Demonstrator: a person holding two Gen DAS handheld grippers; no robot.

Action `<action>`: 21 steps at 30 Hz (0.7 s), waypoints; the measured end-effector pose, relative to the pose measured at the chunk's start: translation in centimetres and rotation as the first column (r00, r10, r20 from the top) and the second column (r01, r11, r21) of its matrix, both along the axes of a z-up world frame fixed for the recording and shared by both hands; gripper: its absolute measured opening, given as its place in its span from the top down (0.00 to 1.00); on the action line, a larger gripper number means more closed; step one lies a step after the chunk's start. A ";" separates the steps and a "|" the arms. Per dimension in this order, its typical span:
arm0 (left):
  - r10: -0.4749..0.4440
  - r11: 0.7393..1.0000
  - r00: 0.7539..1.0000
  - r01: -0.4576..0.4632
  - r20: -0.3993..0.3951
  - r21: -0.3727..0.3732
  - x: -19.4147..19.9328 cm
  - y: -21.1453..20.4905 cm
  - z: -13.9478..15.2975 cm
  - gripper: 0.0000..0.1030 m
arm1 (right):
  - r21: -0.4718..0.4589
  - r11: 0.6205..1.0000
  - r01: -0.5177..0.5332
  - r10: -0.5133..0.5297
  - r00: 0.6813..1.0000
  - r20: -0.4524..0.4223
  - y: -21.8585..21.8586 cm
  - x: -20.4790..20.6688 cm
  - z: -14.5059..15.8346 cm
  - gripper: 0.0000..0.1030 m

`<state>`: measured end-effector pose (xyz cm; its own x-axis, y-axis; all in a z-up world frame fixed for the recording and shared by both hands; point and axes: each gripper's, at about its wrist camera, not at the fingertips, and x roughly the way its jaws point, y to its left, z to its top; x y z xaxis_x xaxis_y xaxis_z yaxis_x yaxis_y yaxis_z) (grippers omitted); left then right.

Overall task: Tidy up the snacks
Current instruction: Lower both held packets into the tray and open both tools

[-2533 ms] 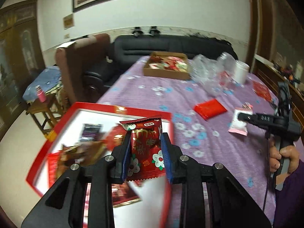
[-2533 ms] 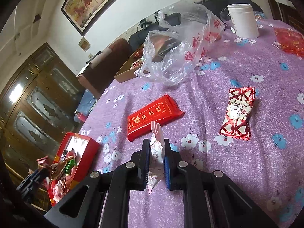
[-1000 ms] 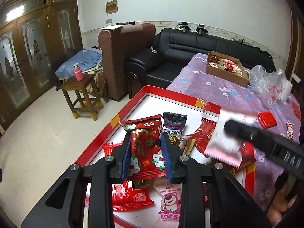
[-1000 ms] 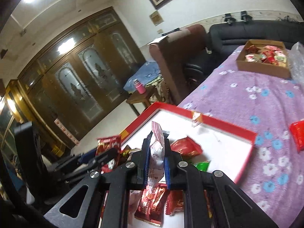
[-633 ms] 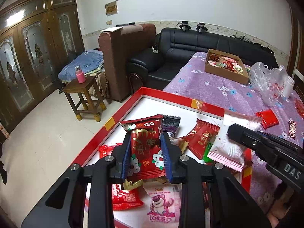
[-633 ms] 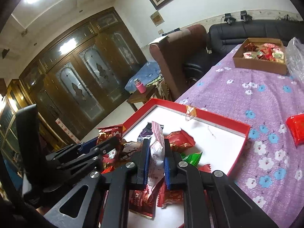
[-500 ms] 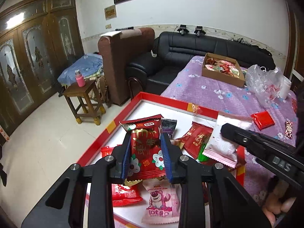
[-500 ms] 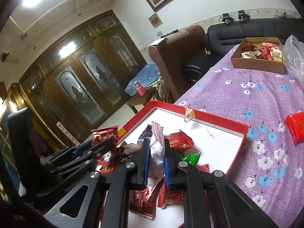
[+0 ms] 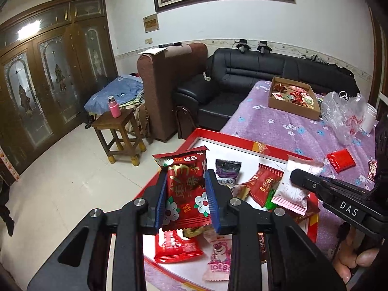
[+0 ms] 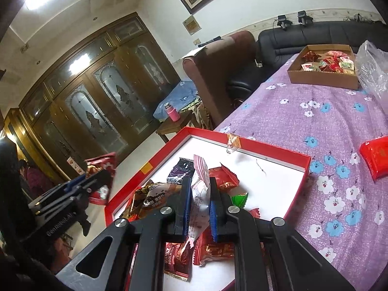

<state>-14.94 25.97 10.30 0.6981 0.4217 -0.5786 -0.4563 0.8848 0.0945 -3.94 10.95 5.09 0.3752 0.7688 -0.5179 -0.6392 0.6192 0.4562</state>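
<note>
My left gripper (image 9: 186, 200) is shut on a red flowered snack packet (image 9: 185, 186), held above the left edge of the red-rimmed white tray (image 9: 232, 138). My right gripper (image 10: 198, 205) is shut on a pink-and-white snack packet (image 10: 200, 194), over the tray (image 10: 274, 150) and its pile of several packets. In the left wrist view the right gripper (image 9: 294, 175) reaches in from the right with that pink packet (image 9: 294, 189). In the right wrist view the left gripper (image 10: 97, 177) with its red packet (image 10: 103, 166) is at the tray's left.
The tray lies on a purple flowered tablecloth (image 9: 278, 126). A loose red packet (image 9: 340, 160) lies to its right, a small red-white one (image 9: 372, 169) further right. At the far end are a cardboard box of snacks (image 9: 293, 99), a clear plastic bag (image 9: 344, 116) and a white cup (image 9: 369, 120).
Both grippers carried their packets from the table's right part to over the tray. In the last half second the view has pulled back slightly; the left gripper now sits off the tray's left edge.
</note>
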 end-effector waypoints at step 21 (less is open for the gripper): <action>0.003 1.000 0.999 -0.002 -0.034 0.023 0.0 -0.7 -0.9 0.73 | -0.044 0.999 -0.027 0.029 0.999 0.043 1.3 -1.1 -0.2 0.87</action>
